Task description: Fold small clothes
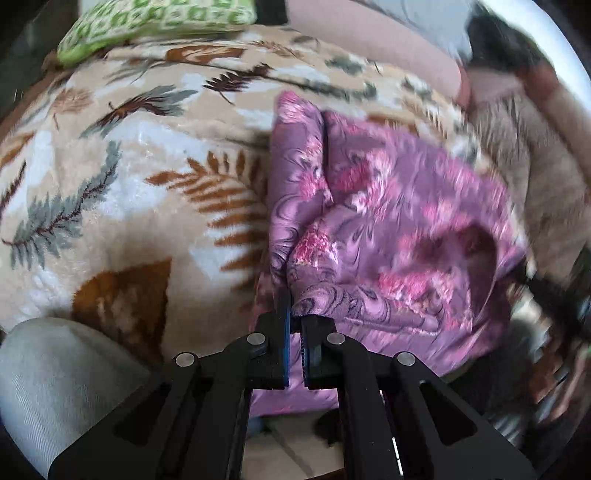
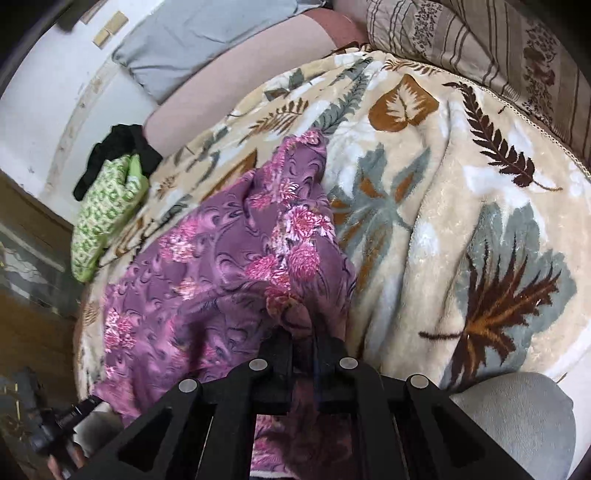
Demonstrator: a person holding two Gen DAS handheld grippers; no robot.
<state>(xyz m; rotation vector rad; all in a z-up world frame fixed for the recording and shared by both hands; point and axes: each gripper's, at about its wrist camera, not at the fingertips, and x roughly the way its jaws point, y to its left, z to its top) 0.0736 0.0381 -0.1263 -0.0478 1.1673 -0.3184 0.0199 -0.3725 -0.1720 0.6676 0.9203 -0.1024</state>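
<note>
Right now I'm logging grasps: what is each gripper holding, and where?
Both hold the purple floral garment: left gripper and right gripper each pinch a bunched edge nearest the person.

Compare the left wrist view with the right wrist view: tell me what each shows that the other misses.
Only the left wrist view shows the left gripper up close, shut on an edge of the purple floral garment.

Only the right wrist view shows the right gripper shut on the same garment, a black garment, a grey pillow and a striped pillow.

Both show the purple garment on the leaf-patterned blanket and the green patterned cloth.
</note>
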